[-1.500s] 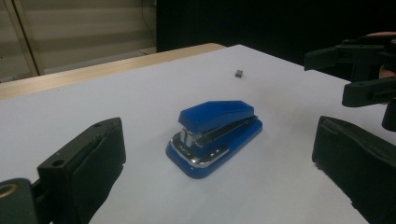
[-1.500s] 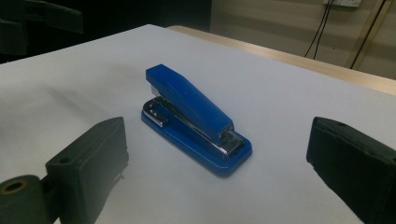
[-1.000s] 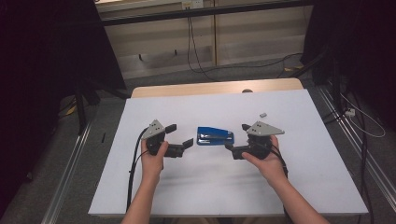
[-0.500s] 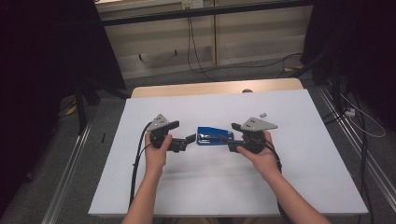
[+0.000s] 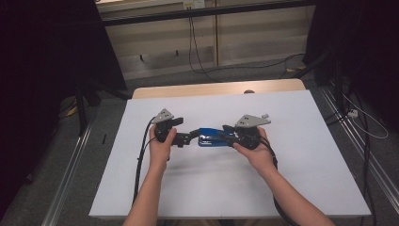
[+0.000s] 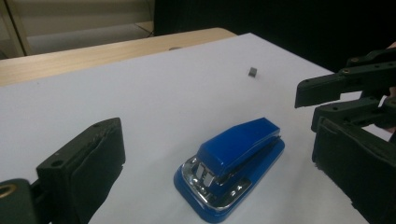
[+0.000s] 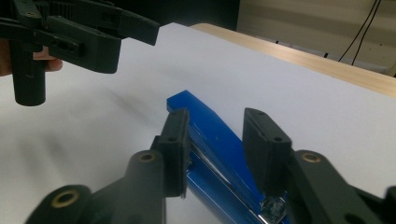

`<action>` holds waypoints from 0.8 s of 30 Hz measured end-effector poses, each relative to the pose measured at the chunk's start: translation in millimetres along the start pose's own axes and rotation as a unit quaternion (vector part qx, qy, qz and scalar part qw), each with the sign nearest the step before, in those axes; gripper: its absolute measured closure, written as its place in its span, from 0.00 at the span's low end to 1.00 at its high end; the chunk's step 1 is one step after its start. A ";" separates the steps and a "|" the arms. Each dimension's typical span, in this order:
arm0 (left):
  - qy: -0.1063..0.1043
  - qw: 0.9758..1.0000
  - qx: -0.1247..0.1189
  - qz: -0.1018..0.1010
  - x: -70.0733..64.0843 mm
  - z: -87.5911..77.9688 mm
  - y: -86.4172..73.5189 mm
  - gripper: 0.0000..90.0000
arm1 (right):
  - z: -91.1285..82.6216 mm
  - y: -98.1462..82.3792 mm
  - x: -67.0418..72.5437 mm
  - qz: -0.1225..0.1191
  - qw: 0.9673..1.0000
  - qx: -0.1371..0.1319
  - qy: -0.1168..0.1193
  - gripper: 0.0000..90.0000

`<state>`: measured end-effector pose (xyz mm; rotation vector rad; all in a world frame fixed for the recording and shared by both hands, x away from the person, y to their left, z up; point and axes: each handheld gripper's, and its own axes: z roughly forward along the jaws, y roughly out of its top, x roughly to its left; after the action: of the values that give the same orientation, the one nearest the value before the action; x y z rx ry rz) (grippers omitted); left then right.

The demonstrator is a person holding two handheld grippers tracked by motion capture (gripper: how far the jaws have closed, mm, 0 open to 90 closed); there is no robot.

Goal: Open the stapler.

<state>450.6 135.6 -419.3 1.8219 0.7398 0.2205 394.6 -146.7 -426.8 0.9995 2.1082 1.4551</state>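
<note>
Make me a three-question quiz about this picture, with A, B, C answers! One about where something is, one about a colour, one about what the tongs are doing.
1. Where does the stapler lie?
A. on the white table, between the two tongs
B. on the floor
C. on a shelf

2. What colour is the stapler's body?
A. red
B. blue
C. yellow

3. How do the left tongs stand?
A. shut on the stapler
B. open, one jaw on each side of the stapler, not touching
C. holding a pen

Answers:
1. A: the high view shows it on the table between the left tongs and the right tongs.
2. B: every view shows blue with a silver front.
3. B: in the left gripper view, gaps show on both sides.
</note>
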 end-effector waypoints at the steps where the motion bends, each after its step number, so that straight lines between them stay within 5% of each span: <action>1: 0.002 1.000 0.005 0.004 -0.2 0.3 -0.4 0.03 | 0.0 0.0 0.0 0.000 1.000 0.000 0.000 0.75; 12: 0.015 1.000 0.020 -0.005 7.9 1.1 -4.4 0.03 | 18.5 0.1 1.6 -0.018 0.999 0.035 0.022 1.00; 24: 0.035 0.999 0.029 0.000 14.5 0.9 -6.4 0.06 | 44.9 -0.6 8.7 -0.058 0.995 0.080 0.030 1.00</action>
<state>460.0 144.7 -428.4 1.8770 0.8032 0.2664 418.4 -111.6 -444.1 0.8824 2.3157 1.2923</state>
